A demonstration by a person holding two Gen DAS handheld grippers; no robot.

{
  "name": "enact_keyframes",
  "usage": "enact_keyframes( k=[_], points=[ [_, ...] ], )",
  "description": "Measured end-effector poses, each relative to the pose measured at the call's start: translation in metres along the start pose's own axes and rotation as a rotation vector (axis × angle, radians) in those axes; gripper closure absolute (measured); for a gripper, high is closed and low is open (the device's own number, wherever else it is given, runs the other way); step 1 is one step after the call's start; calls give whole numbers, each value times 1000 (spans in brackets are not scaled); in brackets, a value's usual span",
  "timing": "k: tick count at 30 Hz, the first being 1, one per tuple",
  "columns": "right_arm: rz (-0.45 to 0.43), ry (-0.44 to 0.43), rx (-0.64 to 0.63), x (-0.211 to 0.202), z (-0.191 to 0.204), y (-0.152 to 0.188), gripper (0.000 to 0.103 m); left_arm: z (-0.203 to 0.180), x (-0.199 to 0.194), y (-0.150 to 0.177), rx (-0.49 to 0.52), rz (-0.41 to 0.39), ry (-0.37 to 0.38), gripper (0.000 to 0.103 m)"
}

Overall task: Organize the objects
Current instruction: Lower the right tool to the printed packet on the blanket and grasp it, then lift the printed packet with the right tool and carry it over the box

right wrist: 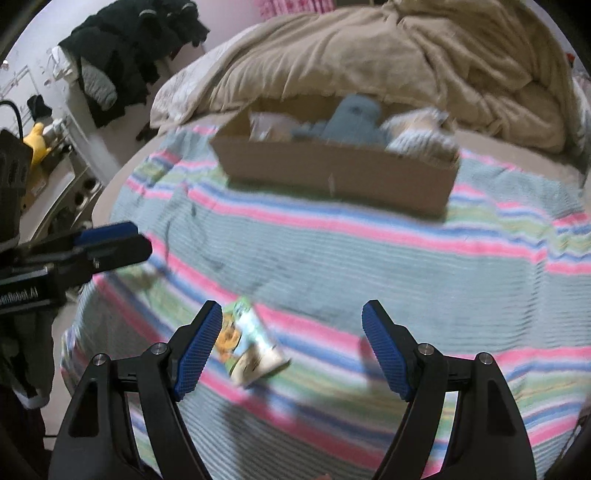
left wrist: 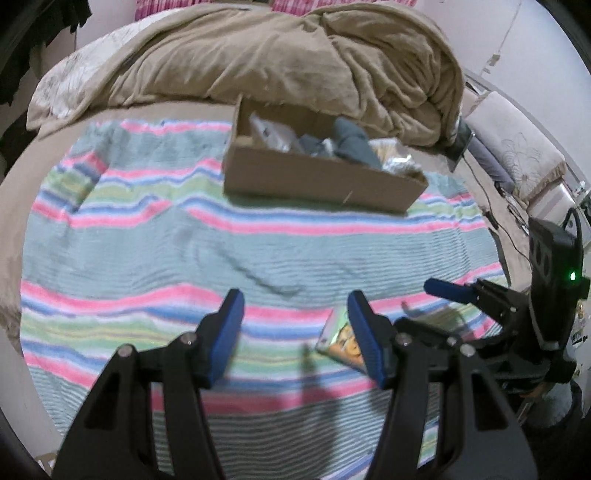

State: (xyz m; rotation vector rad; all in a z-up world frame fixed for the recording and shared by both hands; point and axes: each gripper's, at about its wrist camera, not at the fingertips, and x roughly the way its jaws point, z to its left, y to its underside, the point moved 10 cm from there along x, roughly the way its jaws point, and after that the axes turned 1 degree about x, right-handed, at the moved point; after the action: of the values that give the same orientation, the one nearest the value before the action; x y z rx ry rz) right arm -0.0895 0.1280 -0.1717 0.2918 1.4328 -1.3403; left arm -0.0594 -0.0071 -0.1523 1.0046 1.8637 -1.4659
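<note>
Left gripper agape; right gripper agape

We see a bed spread with a striped towel in pink, blue and green. Far across it, a rumpled beige duvet is heaped. Left in the right wrist view, dark clothes hang against a pale wall.

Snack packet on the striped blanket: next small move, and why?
Probably ease the right claw left and down to straddle the snack packet. It lies loose on the striped blanket, just inside that claw's left finger, both claws open and empty. The cardboard box beyond already holds other items.
</note>
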Motion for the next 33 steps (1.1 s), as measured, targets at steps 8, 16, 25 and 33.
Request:
enact_keyframes(
  k=[8, 16, 25, 33],
  points=[
    [78, -16, -58, 28, 26, 21, 22, 15, 11, 24, -29, 42, -13, 43],
    [136, 20, -100, 47, 30, 31, 22, 18, 13, 35, -47, 49, 12, 25],
    [136, 33, -135, 45, 34, 27, 47, 20, 5, 27, -25, 19, -17, 25],
    [78, 10, -110, 25, 34, -1, 50, 27, -3, 11, -31, -16, -26, 25]
  ],
)
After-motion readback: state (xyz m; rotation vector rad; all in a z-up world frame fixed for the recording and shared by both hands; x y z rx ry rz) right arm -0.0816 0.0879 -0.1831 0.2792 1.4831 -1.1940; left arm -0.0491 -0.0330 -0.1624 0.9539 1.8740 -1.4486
